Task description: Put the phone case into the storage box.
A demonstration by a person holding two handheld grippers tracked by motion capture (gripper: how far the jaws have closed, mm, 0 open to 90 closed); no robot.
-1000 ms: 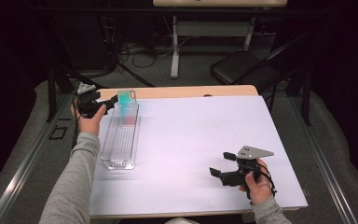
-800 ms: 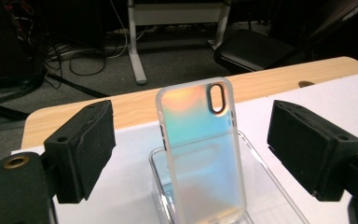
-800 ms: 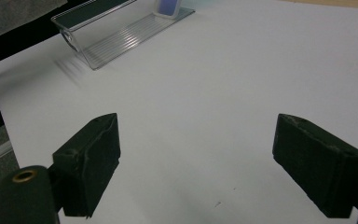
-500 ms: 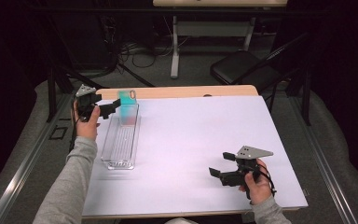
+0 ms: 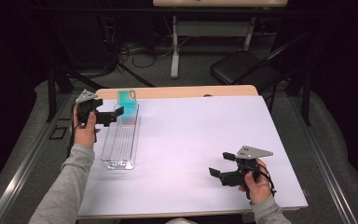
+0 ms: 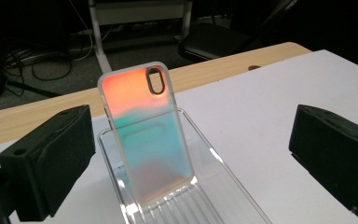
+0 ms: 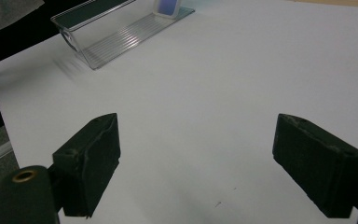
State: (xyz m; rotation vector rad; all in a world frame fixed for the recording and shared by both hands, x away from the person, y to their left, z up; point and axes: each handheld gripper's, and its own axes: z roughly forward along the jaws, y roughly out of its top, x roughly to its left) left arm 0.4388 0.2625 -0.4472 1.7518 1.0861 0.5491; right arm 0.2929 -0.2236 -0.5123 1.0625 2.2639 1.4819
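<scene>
An iridescent phone case, orange at the top and teal below, stands upright at the far end of a clear ribbed tray at the table's left. My left gripper hovers just left of the case. Its jaws have just been opening and now stand wide, pads clear of the case on both sides. My right gripper rests low at the front right, open over bare white table. The tray and case lie far ahead of it.
The white table top has a wooden strip along its far edge. Behind the table stand a black chair and a desk leg amid floor cables. A metal rail runs along the floor at the left.
My left gripper has let go of the phone case, spread its jaws and drawn back a little to the left. The case stays upright in the tray. The right gripper has not moved.
</scene>
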